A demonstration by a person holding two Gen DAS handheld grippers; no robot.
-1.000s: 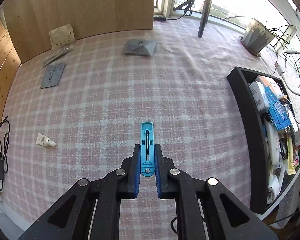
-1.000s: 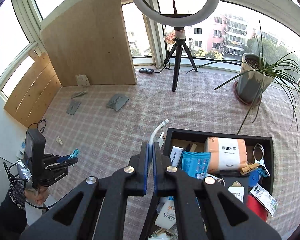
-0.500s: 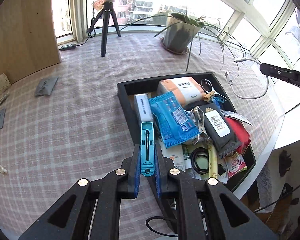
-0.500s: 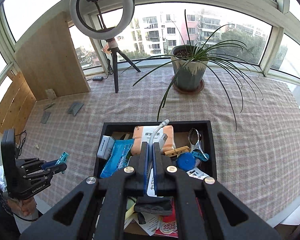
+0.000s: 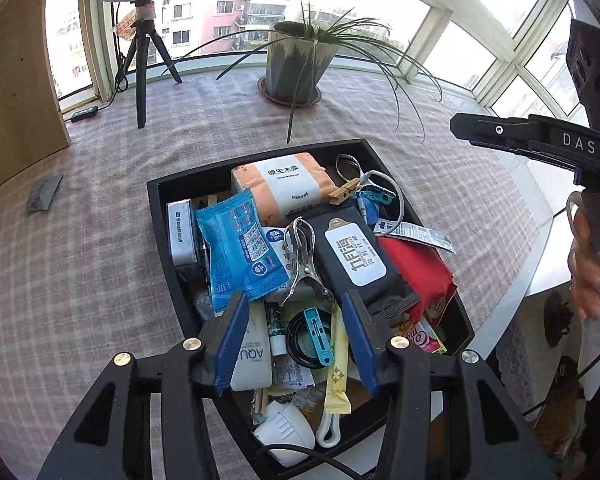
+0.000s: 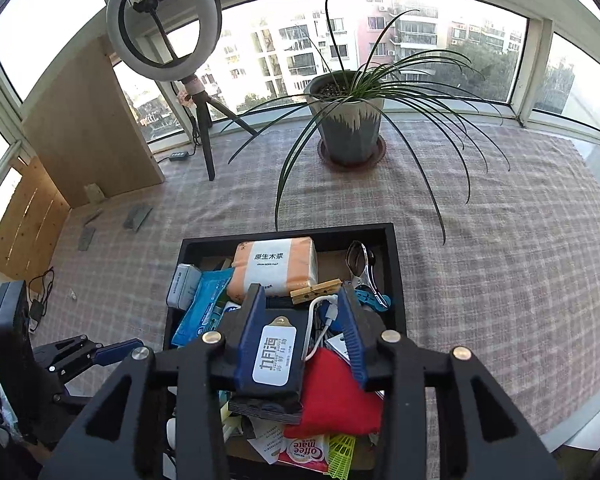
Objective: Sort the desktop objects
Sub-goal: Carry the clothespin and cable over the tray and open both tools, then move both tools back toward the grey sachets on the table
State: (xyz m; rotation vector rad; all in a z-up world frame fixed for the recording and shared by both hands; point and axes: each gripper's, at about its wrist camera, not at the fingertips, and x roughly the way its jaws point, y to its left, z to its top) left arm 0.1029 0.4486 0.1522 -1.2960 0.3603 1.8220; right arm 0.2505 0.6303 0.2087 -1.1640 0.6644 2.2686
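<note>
Sunlit windows are ringing the checked bench [image 5: 80,264]; both grippers are hovering over the black tray [image 5: 162,236], fingers opening, nothing pinched. Blue clip [image 5: 318,336] is lying below the left gripper [image 5: 296,320], white cable [image 6: 320,320] below the right gripper [image 6: 302,312].
</note>
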